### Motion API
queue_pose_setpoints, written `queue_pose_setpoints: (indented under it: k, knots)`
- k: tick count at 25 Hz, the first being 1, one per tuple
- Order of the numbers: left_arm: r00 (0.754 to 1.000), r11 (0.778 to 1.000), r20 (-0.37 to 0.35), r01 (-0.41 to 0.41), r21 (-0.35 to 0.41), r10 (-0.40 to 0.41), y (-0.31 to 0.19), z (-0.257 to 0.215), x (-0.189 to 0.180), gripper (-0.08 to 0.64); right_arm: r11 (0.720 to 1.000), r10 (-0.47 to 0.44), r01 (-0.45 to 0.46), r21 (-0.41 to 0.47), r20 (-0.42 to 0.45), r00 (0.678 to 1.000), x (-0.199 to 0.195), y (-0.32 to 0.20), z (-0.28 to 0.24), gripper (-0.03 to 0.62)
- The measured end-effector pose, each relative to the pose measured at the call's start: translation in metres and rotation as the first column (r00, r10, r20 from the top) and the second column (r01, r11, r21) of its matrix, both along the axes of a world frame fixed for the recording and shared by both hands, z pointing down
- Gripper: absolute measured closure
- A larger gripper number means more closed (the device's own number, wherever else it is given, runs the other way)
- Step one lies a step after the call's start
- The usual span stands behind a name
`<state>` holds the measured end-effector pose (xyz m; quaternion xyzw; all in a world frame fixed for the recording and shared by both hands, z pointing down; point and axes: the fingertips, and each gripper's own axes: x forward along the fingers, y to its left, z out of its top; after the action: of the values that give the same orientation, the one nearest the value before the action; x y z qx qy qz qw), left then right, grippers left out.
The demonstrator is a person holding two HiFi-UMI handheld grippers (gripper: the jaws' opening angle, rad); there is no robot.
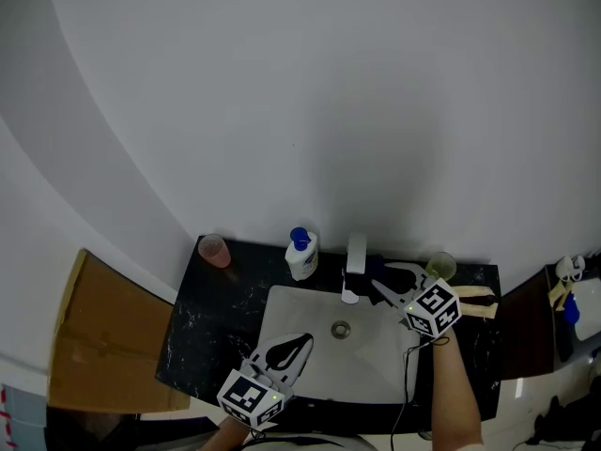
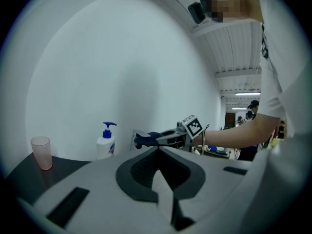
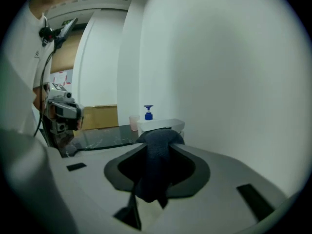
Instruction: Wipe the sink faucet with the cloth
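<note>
The white faucet (image 1: 356, 252) stands at the back of the white sink (image 1: 282, 308). My right gripper (image 1: 373, 285) is shut on a dark blue cloth (image 1: 362, 277) and holds it against the faucet's right side. In the right gripper view the cloth (image 3: 156, 165) hangs down between the jaws and drapes over their tips, just before the faucet (image 3: 163, 124). The left gripper view shows the cloth (image 2: 144, 140) touching the faucet (image 2: 136, 135). My left gripper (image 1: 302, 342) hovers over the front of the basin, shut and empty, its tips (image 2: 157, 149) meeting.
A soap pump bottle (image 1: 301, 255) stands left of the faucet, and a pink cup (image 1: 215, 250) sits at the counter's back left. A pale green cup (image 1: 439, 267) is at the back right. A cardboard box (image 1: 108, 341) stands left of the black counter (image 1: 202, 318). The drain (image 1: 341, 328) is mid-basin.
</note>
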<state>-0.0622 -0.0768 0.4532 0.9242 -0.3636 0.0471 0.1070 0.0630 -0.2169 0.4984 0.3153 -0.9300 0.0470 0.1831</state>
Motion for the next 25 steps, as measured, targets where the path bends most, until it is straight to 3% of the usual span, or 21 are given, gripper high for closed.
queue_pose_setpoints:
  k: [5, 8, 12, 15, 18, 20, 22, 25]
  knots:
    - [1.0, 1.0, 0.005, 0.011, -0.002, -0.011, 0.001, 0.001, -0.002, 0.557, 0.999, 0.042, -0.042, 0.024, -0.007, 0.999, -0.004, -0.027, 0.0, 0.469]
    - [1.0, 1.0, 0.005, 0.013, -0.005, -0.013, 0.001, 0.002, -0.002, 0.558, 0.999, -0.033, 0.034, -0.015, 0.074, 0.997, -0.012, -0.001, -0.005, 0.469]
    - [1.0, 1.0, 0.003, 0.001, -0.008, 0.0, 0.002, 0.003, 0.004, 0.558, 0.982, -0.164, 0.178, -0.066, 0.18, 0.97, -0.023, 0.047, -0.015, 0.469]
    - [1.0, 1.0, 0.0, -0.004, -0.005, 0.004, 0.0, 0.0, 0.009, 0.558, 0.978, -0.169, 0.188, -0.088, 0.19, 0.967, -0.016, 0.061, -0.013, 0.469]
    - [1.0, 1.0, 0.012, 0.014, -0.015, -0.014, -0.002, -0.007, 0.008, 0.557, 0.986, -0.096, 0.116, -0.118, 0.163, 0.982, 0.006, 0.058, 0.005, 0.469]
    - [1.0, 1.0, 0.014, 0.016, -0.014, -0.016, 0.0, -0.005, 0.006, 0.558, 0.99, -0.001, 0.02, -0.139, 0.138, 0.99, 0.027, 0.047, 0.02, 0.469]
    - [1.0, 1.0, 0.013, 0.015, -0.014, -0.015, 0.002, 0.003, 0.002, 0.558, 0.983, 0.122, -0.113, -0.146, 0.055, 0.991, 0.048, 0.029, 0.038, 0.469]
    - [0.999, 0.999, 0.031, 0.03, -0.026, -0.029, 0.003, 0.004, -0.003, 0.557, 0.954, 0.252, -0.269, -0.133, -0.131, 0.959, 0.062, -0.003, 0.069, 0.469]
